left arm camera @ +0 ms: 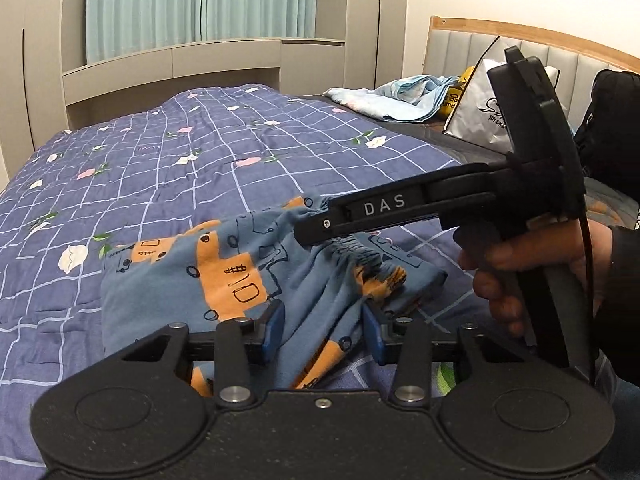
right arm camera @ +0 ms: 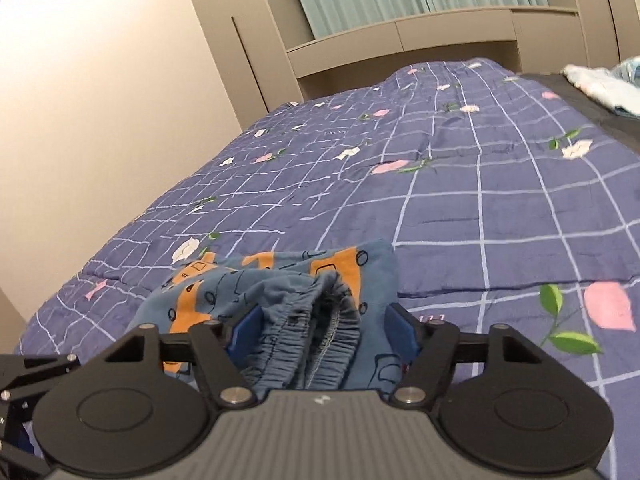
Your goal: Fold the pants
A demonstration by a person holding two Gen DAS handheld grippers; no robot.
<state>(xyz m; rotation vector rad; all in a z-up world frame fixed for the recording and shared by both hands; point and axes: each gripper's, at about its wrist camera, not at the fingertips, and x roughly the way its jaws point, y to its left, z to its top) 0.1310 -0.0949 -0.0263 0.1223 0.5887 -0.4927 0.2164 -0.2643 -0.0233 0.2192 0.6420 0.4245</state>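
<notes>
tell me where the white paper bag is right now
In the left wrist view, the white paper bag stands far right by the padded headboard, beside crumpled light-blue cloth.
</notes>
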